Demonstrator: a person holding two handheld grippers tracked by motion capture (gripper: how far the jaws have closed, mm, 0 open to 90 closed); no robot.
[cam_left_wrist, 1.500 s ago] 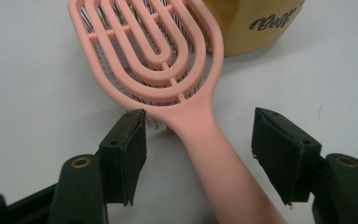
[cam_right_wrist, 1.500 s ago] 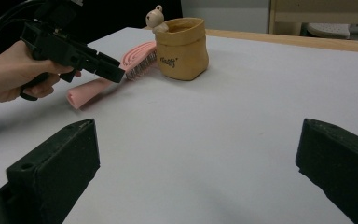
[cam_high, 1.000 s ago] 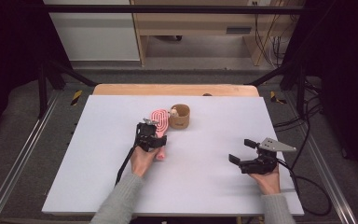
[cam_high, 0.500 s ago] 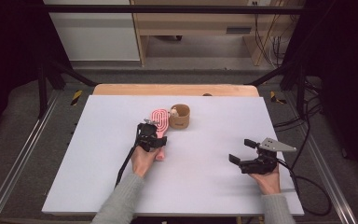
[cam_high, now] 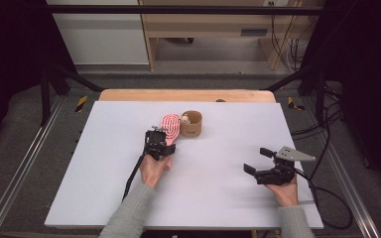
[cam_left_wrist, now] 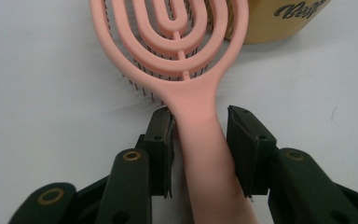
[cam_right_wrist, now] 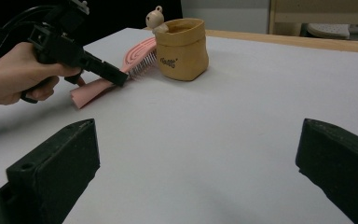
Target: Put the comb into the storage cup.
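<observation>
Item: pink hairbrush (cam_left_wrist: 186,70), lying flat on my desk (cam_high: 104,188), head just beside the tan pouch (cam_high: 191,124). Left gripper (cam_left_wrist: 200,140): jaws astride the handle, just been closing; left pad touches, right pad shows a sliver of gap, so not yet clenched. Step, as I judge it: securing the handle; next, finish the squeeze, then lift. Right gripper (cam_high: 258,161): released, jaws wide, well apart. Otherwise unchanged from earlier.
</observation>
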